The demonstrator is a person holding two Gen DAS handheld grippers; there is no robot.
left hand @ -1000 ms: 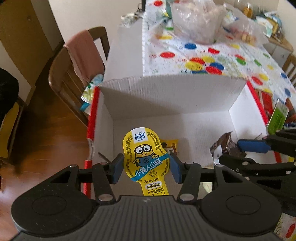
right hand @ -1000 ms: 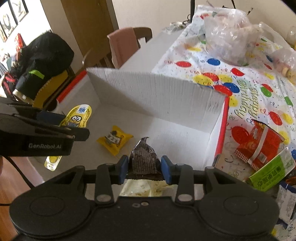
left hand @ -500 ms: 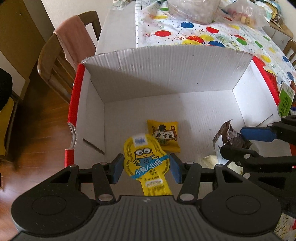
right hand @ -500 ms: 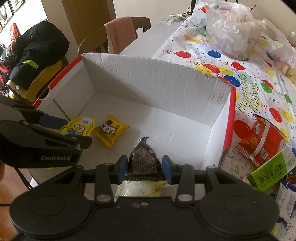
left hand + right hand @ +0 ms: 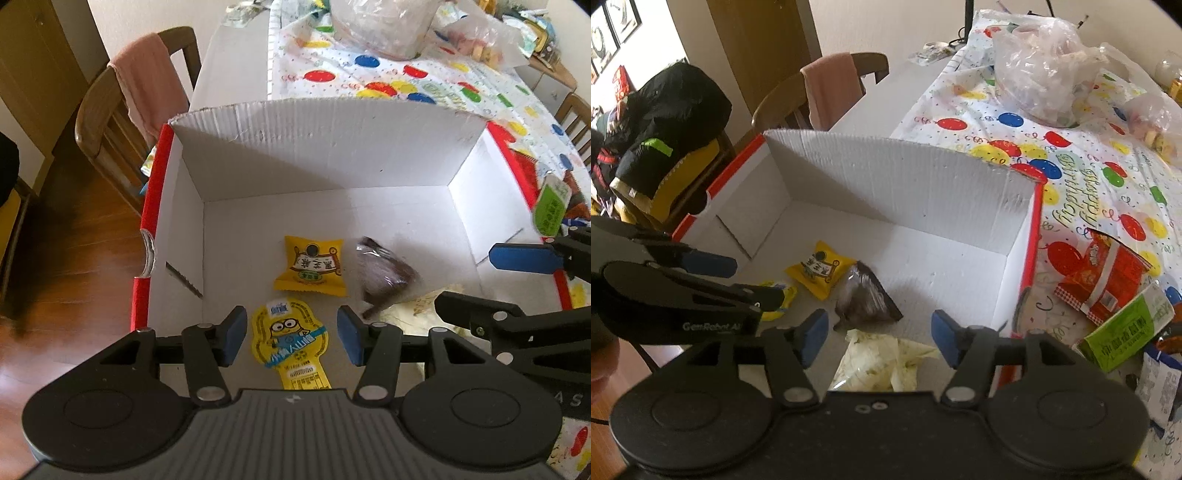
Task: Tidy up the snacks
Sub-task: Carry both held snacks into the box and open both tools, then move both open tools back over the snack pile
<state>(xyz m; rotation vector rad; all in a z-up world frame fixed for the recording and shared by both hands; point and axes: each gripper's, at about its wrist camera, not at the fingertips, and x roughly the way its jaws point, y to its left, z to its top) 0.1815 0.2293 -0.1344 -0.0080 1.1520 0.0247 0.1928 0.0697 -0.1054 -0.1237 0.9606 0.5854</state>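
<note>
both grippers are spread wide with nothing in them, the left gripper (image 5: 290, 338) and the right gripper (image 5: 875, 338) hanging over the white cardboard box (image 5: 332, 147). the minion snack (image 5: 291, 341), yellow packet (image 5: 312, 267) and dark wrapper (image 5: 866, 299) lie close together on the box floor.

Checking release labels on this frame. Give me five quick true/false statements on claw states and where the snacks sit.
1. The left claw is shut on the Minion packet. False: its jaws stand open and the packet lies between them on the box floor.
2. The right claw is open. True.
3. The dark brown packet lies inside the white box. True.
4. The yellow square packet is outside the box on the tablecloth. False: it lies on the box floor, left of the dark brown packet.
5. The red snack bag is outside the box. True.
</note>
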